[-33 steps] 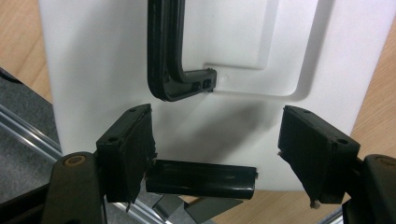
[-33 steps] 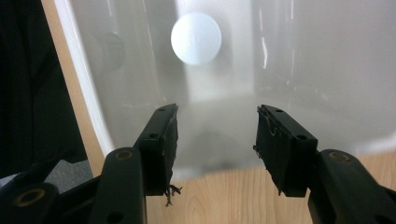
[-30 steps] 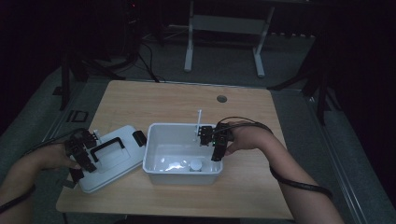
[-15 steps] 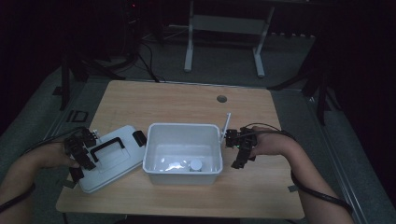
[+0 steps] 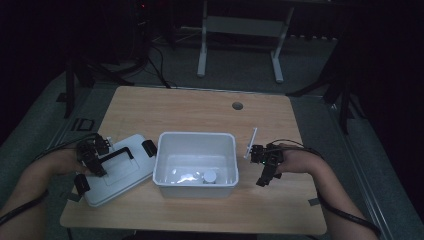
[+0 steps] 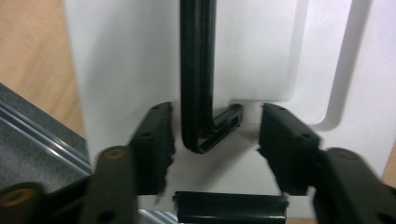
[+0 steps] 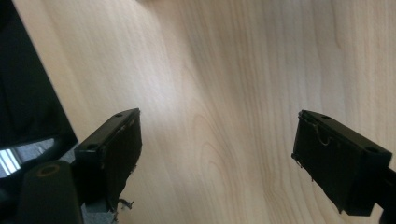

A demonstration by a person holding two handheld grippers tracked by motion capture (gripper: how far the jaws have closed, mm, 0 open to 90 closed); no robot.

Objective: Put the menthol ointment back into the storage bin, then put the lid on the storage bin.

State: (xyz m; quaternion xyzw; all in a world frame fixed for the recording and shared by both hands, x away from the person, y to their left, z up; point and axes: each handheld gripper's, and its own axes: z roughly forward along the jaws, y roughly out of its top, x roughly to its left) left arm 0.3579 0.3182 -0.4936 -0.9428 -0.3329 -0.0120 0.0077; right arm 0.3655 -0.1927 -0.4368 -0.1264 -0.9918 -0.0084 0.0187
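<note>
A white lid with a black handle lies on the table left of an open white bin. My left gripper hangs over the lid's left part. In the left gripper view its jaws straddle the end of the handle; they have just been closing, and a gap remains on both sides. My right gripper is right of the bin, pointing down at the wood. Its jaws have just been opening and stand wide with nothing between them.
A small round white piece and another pale item lie on the bin's floor. Black latches sit on the lid's ends, one seen close. A thin white rod rises beside the right gripper. A cable hole marks the wooden table.
My right gripper left the bin's right rim, moved right and down to the table beside it, and opened. My left gripper stayed over the lid.
</note>
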